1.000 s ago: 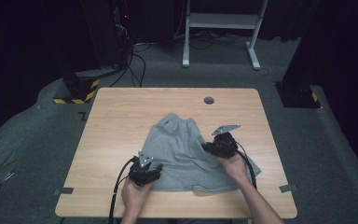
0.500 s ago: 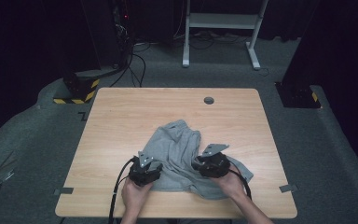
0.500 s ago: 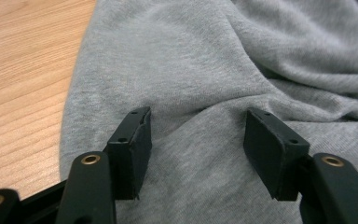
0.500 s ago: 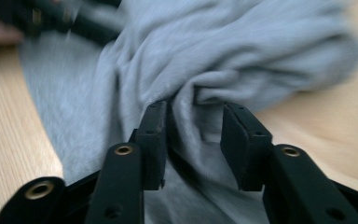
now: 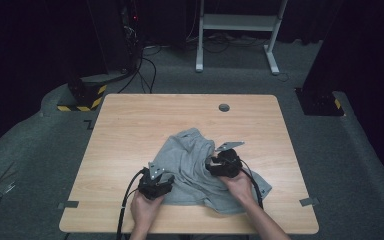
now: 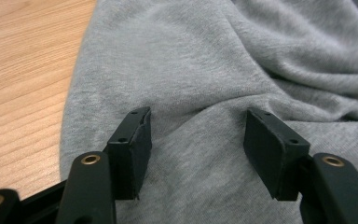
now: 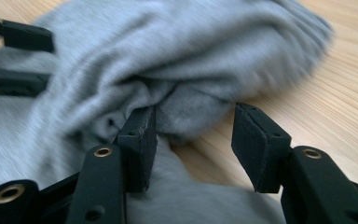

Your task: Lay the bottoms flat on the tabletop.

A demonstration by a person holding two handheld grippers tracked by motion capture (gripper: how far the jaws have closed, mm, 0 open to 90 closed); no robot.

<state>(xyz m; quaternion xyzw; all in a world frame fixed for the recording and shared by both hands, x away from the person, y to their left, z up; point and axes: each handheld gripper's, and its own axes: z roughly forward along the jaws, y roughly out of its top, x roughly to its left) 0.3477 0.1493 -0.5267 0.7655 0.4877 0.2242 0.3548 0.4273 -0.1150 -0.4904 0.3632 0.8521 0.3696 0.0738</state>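
Grey garment [image 5: 200, 170]: lay crumpled at table [image 5: 130, 125] centre, toward six o'clock. Left gripper [image 5: 156, 184]: at garment's eight o'clock, jaws parted over cloth, gripping nothing. Right gripper [image 5: 224, 162]: at three o'clock, jaws just opened, fold released. Risk: loose fold could slump, undoing the lay. Change: right gripper had shifted; garment more bunched.

One wooden bench [image 5: 130, 125] carries one crumpled grey garment [image 5: 190, 155]. Two hands come in from the near edge, each holding one set of black tongs: one on the left [image 5: 166, 181], one on the right [image 5: 213, 164]. One small round grommet [image 5: 224, 107] sits in the bench top. One white stand [image 5: 240, 22] lies beyond.
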